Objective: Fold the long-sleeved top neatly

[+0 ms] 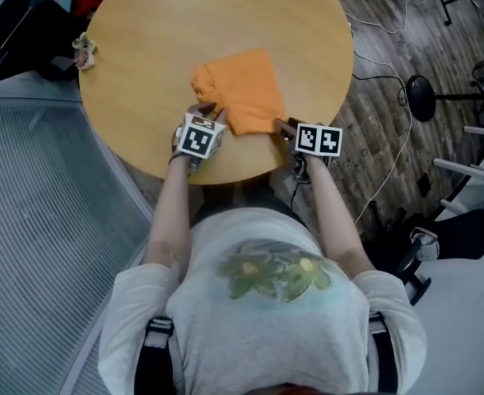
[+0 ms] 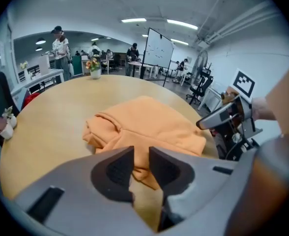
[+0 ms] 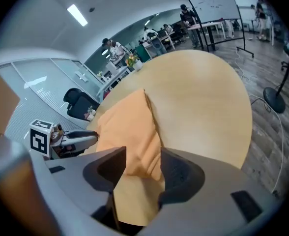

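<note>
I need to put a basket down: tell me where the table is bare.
Bare: the far half of the table beyond the orange top, and the strip between it and the right rim. Crowded: the near rim, where left tool and right tool flank the top.

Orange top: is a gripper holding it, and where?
The left gripper seems to pinch the orange top at its near edge. The right gripper is open, with the edge loose between its jaws.
</note>
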Action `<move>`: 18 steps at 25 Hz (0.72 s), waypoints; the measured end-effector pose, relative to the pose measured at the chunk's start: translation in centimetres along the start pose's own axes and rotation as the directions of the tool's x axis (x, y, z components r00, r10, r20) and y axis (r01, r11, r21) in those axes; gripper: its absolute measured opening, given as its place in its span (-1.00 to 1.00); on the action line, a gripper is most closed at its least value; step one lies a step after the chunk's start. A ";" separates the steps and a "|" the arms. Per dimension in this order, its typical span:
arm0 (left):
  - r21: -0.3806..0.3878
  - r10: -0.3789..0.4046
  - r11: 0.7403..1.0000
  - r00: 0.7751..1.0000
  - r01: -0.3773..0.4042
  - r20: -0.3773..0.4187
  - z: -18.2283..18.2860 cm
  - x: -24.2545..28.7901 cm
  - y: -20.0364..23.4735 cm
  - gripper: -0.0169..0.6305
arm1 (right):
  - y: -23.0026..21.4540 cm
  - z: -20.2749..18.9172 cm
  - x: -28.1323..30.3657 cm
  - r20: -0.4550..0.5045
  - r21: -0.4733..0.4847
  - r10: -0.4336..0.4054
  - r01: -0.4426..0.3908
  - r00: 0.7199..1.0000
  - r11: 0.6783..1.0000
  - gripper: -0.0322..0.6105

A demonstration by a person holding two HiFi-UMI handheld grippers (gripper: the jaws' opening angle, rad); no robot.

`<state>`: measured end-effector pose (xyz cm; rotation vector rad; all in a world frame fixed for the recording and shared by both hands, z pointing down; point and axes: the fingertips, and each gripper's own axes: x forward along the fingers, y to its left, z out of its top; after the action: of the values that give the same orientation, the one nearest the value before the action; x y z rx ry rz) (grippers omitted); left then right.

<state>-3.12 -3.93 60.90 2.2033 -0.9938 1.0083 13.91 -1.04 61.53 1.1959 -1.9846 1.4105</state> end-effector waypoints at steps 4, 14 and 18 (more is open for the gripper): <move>-0.077 0.047 0.996 0.992 -0.039 0.114 2.0 -2.9 0.6 -0.71 | 1.0 1.9 -2.8 0.081 -0.122 -0.005 0.015 0.997 0.992 -0.25; -0.248 0.151 0.967 0.929 -0.067 0.338 5.7 -9.5 -2.6 -0.71 | 8.3 4.8 -7.7 0.288 -0.332 0.093 0.008 0.953 0.943 -0.26; -0.277 0.187 0.958 0.890 -0.071 0.416 7.2 -11.9 -5.2 -0.79 | 10.7 4.8 -9.2 0.333 -0.412 0.128 0.022 0.934 0.911 -0.37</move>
<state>-1.39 -1.02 46.44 2.2075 -1.4009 0.3987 10.64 -0.51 46.99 1.2647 -2.4186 0.7670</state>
